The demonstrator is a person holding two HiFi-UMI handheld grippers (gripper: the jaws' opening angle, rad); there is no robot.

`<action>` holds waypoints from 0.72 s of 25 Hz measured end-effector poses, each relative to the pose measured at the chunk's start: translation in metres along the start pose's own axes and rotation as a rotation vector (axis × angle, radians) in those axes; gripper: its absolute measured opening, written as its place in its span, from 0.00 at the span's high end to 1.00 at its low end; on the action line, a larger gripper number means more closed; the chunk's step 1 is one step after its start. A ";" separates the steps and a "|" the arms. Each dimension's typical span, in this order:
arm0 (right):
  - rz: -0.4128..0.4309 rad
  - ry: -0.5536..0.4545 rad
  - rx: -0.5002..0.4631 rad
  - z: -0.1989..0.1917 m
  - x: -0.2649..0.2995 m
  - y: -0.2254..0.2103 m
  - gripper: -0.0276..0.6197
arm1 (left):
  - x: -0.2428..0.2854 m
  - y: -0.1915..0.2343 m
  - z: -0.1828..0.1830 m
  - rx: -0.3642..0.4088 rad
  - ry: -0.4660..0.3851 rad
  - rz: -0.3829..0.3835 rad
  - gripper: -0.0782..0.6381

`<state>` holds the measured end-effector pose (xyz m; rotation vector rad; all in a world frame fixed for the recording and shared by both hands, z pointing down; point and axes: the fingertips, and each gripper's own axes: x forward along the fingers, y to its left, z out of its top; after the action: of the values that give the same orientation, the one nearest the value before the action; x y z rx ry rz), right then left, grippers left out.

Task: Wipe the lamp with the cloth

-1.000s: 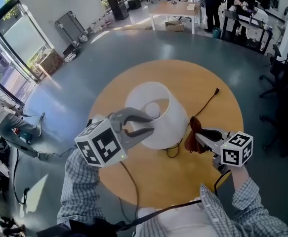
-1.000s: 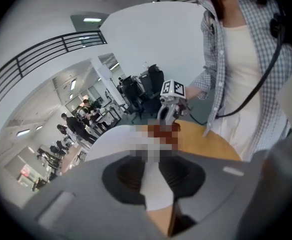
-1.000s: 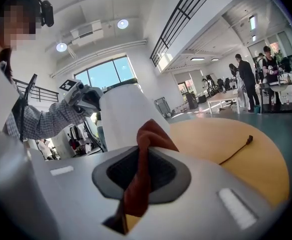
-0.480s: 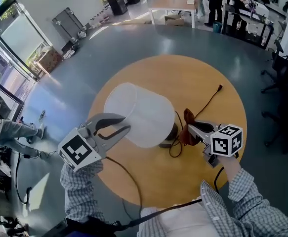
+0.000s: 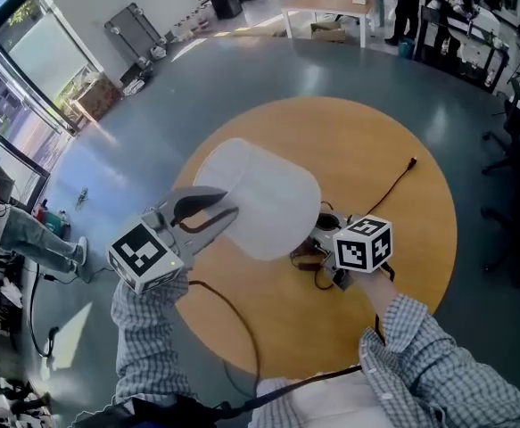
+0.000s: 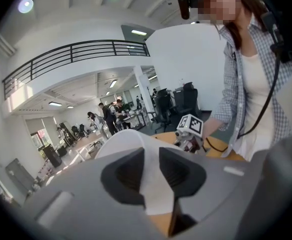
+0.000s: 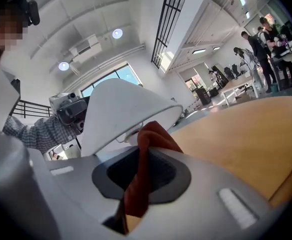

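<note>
At the round wooden table (image 5: 375, 141), we hold the white lamp (image 5: 273, 194) tilted near the table's middle, its shade leaning toward the left edge. Our left tongs (image 5: 233, 220) pinch the shade's wall at the rim, and the thin white wall fills the gap between the pads. Their jaws have just been easing wider, with the wall between them. Our right tongs (image 7: 144, 160) are clamped on the reddish-brown cloth (image 7: 153, 134). It pokes past the tips just beside the shade's lower rim, on the side toward the table's near-right edge; whether it touches, we cannot tell. A black cord (image 5: 386, 185) trails toward the far-right edge.
</note>
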<state>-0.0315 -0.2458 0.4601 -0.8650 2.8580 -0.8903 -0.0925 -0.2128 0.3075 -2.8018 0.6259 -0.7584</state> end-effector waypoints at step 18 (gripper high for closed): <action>-0.274 0.241 0.103 -0.103 -0.052 -0.092 0.88 | 0.007 0.043 -0.013 -0.038 -0.042 0.047 0.75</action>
<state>0.0396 -0.2286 0.5884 -1.2378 2.8984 -1.2369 -0.1085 -0.2551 0.3098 -2.8190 0.7030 -0.6846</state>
